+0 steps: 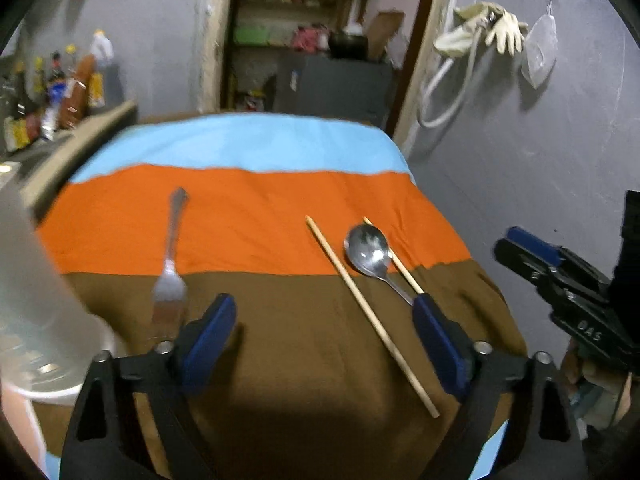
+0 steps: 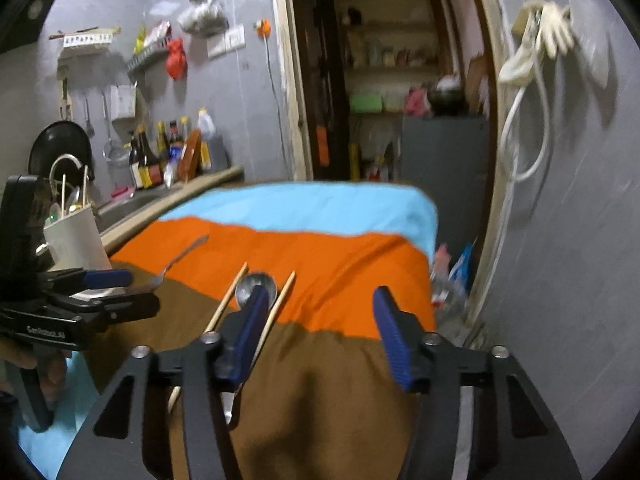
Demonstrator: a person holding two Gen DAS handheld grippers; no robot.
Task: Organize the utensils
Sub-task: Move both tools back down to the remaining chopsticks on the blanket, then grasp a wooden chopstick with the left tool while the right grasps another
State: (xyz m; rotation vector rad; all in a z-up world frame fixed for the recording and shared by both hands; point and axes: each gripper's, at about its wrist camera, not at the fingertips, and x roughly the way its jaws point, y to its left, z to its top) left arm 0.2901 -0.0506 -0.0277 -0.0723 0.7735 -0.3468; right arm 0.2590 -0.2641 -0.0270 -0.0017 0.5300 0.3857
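Note:
A metal fork [image 1: 170, 264] lies on the striped cloth, left of my open, empty left gripper [image 1: 324, 316]. A metal spoon [image 1: 368, 250] lies between two wooden chopsticks [image 1: 370, 314] to the right. A white utensil cup [image 1: 36, 316] stands at the far left; in the right wrist view the cup [image 2: 78, 240] holds chopsticks and a spoon. My right gripper [image 2: 320, 312] is open and empty above the spoon [image 2: 256, 284] and chopsticks [image 2: 228, 300], its left finger over them. The fork [image 2: 180, 258] lies further left. The left gripper [image 2: 112, 288] shows beside the cup.
The table [image 1: 260, 144] wears a blue, orange and brown cloth. A counter with sauce bottles [image 2: 168, 152] runs along the left. A doorway to a pantry lies behind the table. The grey wall [image 2: 580, 200] with a hose and gloves is close on the right.

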